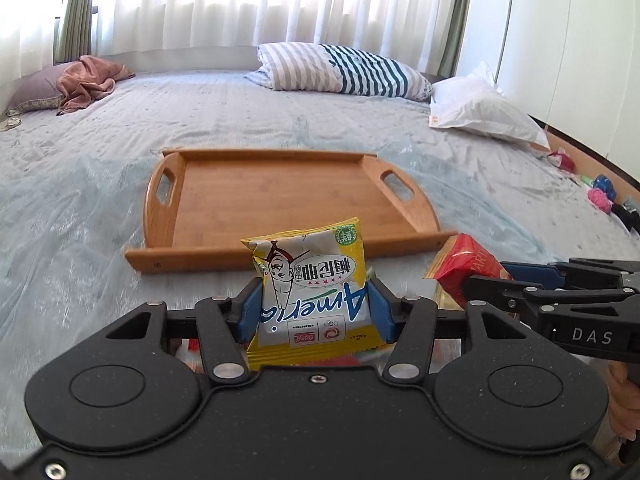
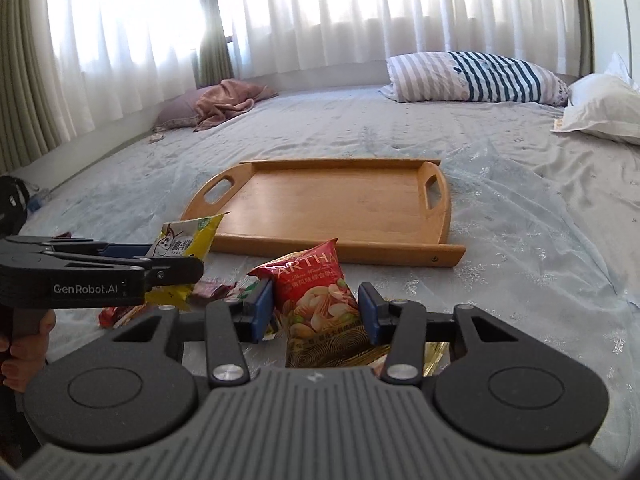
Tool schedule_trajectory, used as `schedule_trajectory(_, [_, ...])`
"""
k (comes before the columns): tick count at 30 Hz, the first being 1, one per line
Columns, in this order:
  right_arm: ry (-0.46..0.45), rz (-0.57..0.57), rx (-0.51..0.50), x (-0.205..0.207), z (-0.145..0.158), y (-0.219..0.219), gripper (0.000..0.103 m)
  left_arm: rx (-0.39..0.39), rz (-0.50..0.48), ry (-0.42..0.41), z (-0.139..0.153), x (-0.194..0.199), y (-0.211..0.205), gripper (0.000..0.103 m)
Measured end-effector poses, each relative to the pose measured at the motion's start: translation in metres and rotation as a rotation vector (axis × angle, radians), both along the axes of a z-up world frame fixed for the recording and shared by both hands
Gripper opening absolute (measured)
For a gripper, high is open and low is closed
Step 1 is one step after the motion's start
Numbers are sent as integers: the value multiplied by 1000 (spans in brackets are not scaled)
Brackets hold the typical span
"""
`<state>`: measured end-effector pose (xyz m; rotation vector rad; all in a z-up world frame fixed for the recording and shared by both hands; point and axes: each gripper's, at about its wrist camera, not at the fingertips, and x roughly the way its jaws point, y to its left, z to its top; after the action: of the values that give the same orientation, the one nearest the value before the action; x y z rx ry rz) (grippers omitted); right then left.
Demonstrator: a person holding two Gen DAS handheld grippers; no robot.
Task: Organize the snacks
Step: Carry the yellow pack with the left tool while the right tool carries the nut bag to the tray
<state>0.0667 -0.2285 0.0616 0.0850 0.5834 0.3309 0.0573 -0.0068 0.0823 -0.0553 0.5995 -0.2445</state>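
1. While we hold a pair of tongs in each hand above the bed (image 1: 100, 200), each pair has a snack packet between its blue pads.
2. The left tongs (image 1: 314, 306) are partly closed on a yellow and white packet (image 1: 308, 280), gripped by its side edges about midway up, with its print upside down to the camera.
3. The right tongs (image 2: 316, 310) are partly closed around a red nut packet (image 2: 320, 304); the left pad looks to be touching it, but whether the right pad presses it we cannot tell.
4. Both packets sit just short of the empty wooden tray (image 1: 280, 192), which lies flat on the bed ahead of us.
5. We judge both packets light, puffy and soft, with slick film that could slide between the pads.
6. The contents are probably brittle, so we would squeeze only gently.
7. The best hold looks to be across the middle or on the crimped seams, where the film is stiffer.
8. More wrappers lie on the bed below the tongs, mostly hidden by the tong bodies, so we cannot count or name them.
9. The bottom of each held packet is cut off by the tong housing.
10. Small bright items at the bed's right edge (image 1: 600, 192) are too small to identify.
11. Only a few fingers of each hand show at the picture edges.
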Motion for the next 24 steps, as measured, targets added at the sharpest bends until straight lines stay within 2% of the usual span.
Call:
schedule_trajectory(5, [29, -109, 76, 35, 8, -13, 50, -16, 20, 3, 13, 35, 0, 53])
schedule_trajectory(11, [143, -204, 243, 100, 8, -35, 50, -18, 48, 26, 23, 88, -3, 53])
schedule_trajectory(15, [191, -269, 314, 140, 0, -43, 50, -37, 63, 57, 19, 126, -8, 53])
schedule_trajectory(20, [212, -292, 332, 176, -15, -37, 50, -41, 56, 102, 5, 165, -22, 53])
schedule_trajectory(24, [231, -313, 299, 193, -28, -29, 50, -30, 52, 135, -14, 185, -33, 53])
